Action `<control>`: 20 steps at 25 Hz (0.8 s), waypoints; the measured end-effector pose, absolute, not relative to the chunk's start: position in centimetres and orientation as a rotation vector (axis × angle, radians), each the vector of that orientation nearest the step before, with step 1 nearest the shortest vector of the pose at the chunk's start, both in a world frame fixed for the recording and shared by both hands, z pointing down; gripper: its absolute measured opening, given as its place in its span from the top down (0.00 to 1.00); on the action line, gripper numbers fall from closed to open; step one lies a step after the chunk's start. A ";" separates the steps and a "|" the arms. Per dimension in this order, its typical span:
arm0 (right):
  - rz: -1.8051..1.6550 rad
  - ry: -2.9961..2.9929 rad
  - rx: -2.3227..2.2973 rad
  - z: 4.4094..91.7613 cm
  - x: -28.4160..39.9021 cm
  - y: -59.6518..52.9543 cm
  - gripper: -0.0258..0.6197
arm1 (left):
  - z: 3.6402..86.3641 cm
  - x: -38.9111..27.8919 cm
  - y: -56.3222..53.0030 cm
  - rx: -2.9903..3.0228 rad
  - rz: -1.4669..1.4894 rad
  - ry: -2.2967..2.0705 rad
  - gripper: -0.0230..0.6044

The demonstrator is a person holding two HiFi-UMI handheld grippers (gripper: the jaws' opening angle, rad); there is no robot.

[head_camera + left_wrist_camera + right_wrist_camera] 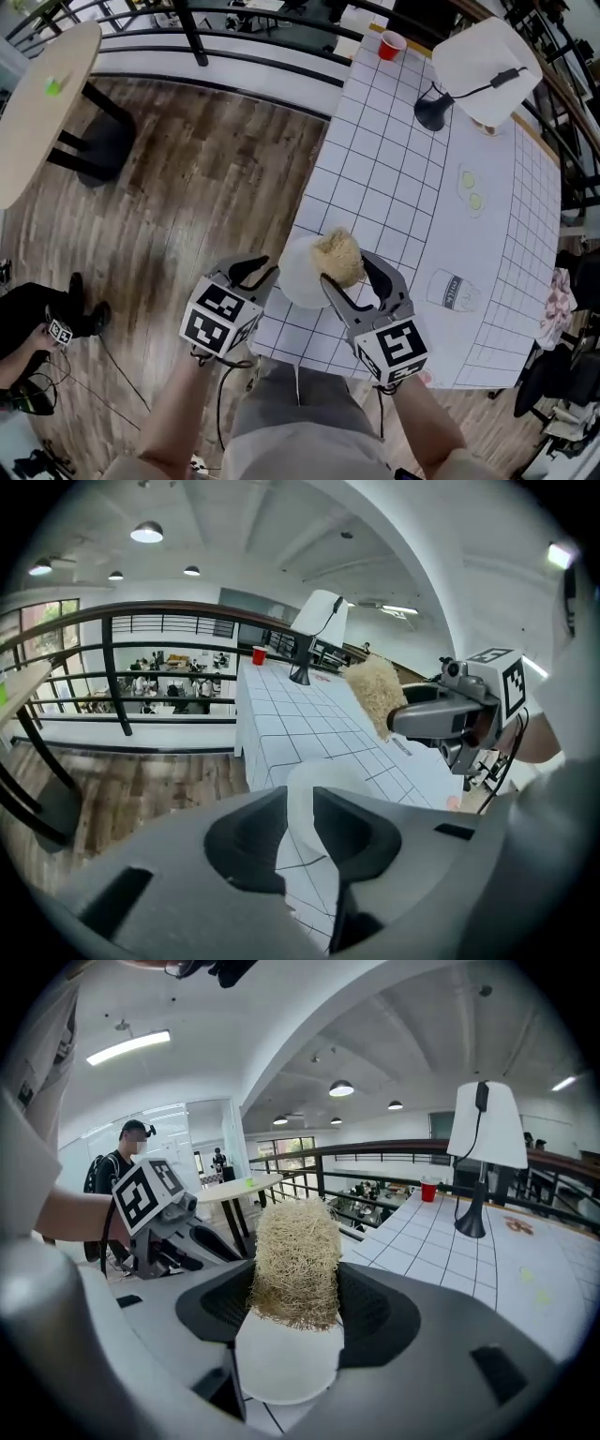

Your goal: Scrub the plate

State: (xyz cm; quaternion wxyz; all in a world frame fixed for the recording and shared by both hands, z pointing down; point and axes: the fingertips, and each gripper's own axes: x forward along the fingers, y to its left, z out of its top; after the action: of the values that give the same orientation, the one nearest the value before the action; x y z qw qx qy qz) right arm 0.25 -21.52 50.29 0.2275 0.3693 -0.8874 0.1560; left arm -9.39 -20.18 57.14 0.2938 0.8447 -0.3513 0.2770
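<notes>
Left gripper [260, 278]: my jaws are nearly together, clamped on the rim of the white plate [298, 274]. In the left gripper view the thin plate edge [309, 794] sits pinched between the two dark pads [246, 841], with no free gap either side of it. The plate is held up over the near end of the grid-cloth table [403, 178], at the table's left edge, partly out over the wood floor [206, 169].

Right gripper [349, 272]: my jaws are part open, as wide as the wad they grip, a tan fibre scrubber [339, 255] (loofah-like, coarse strands). In the right gripper view the scrubber [297, 1260] stands upright between the pads, and the plate [286, 1363] shows just below it. The scrubber is at the plate's right part, over the same near end of the table. Contact with the plate face looks likely but I cannot confirm it.

Farther along the table stands a white-shaded lamp [483, 58] with a black base. A red cup [391, 43] is at the table's far end.
</notes>
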 end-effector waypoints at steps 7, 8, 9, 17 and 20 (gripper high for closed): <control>0.511 -2.389 0.998 55.8 0.1 -21.3 0.55 | 61.7 -8.6 -20.4 2.174 0.750 -0.867 0.82; 0.515 -2.385 0.992 56.4 0.0 -21.2 0.55 | 62.3 -8.6 -20.3 2.163 0.763 -0.861 0.82; 0.517 -2.380 0.985 56.9 -0.1 -21.1 0.55 | 62.9 -8.6 -20.2 2.154 0.773 -0.856 0.82; 0.547 -2.339 0.913 60.2 -0.5 -20.2 0.55 | 65.0 -8.0 -19.9 2.089 0.729 -0.791 0.82; 0.536 -2.326 0.896 60.9 -0.6 -20.3 0.55 | 65.1 -7.9 -20.0 2.067 0.682 -0.773 0.83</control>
State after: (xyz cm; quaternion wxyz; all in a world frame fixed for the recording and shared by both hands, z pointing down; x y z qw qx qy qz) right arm -0.60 -20.27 60.94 0.2917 0.3362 -0.8726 0.2010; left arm -7.94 -19.98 65.06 0.4041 0.8186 -0.3060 0.2700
